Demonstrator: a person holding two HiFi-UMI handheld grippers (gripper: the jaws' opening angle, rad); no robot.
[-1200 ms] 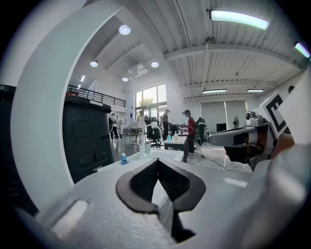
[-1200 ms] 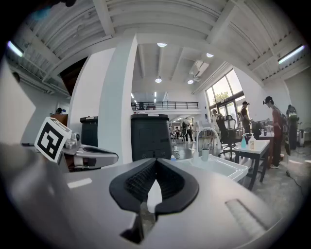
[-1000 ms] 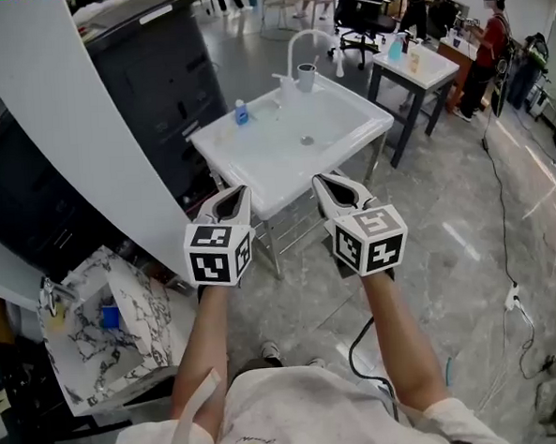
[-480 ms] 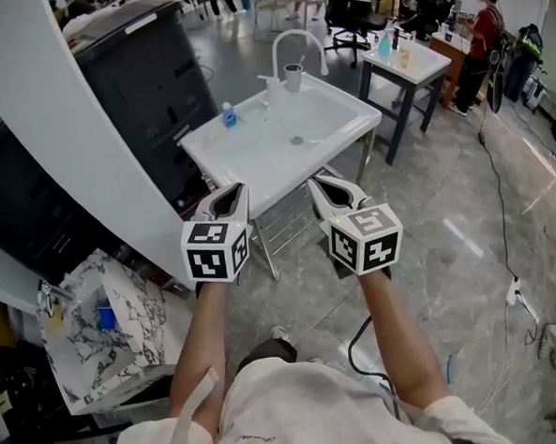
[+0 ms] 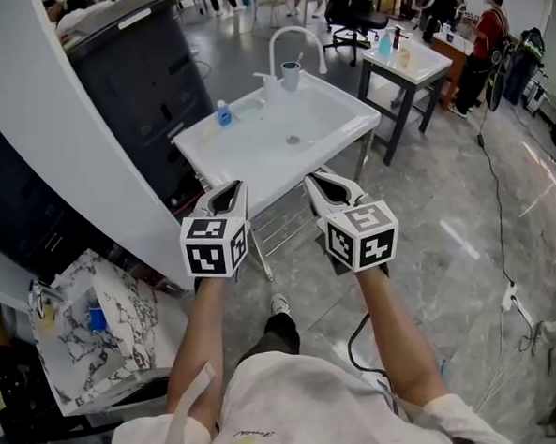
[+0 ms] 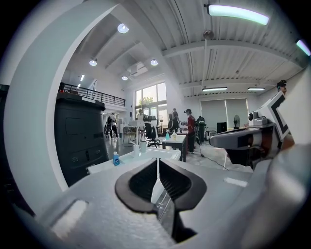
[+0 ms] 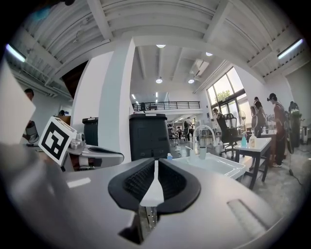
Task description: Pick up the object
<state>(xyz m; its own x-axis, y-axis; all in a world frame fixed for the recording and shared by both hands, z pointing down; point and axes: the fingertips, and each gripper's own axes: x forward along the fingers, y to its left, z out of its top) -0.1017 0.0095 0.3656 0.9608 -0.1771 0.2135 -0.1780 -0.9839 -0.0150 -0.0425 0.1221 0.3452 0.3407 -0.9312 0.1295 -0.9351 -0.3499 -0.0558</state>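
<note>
A white sink table point(image 5: 256, 161) stands ahead of me, with a small blue bottle point(image 5: 223, 114) at its far left, and a grey cup point(image 5: 291, 76) and a white faucet point(image 5: 295, 37) at its back. Both grippers hover side by side above the floor, short of the sink's near edge. My left gripper point(image 5: 231, 187) is shut with nothing in it. My right gripper point(image 5: 315, 180) looks closed at the tips; its jaws are just opening, nothing between them. The left gripper view shows the bottle point(image 6: 115, 159) beyond the jaws. The cup point(image 7: 202, 153) appears in the right gripper view.
A dark cabinet point(image 5: 147, 84) and a wide white column point(image 5: 57, 136) stand to the left. A marbled box point(image 5: 97, 331) lies on the floor at lower left. A second white table point(image 5: 409, 63) and a person point(image 5: 481, 44) are at the back right. A cable point(image 5: 498, 203) runs across the floor.
The sink table has drawn a little nearer and shifted left in the head view. Both grippers keep the same pose in front of me.
</note>
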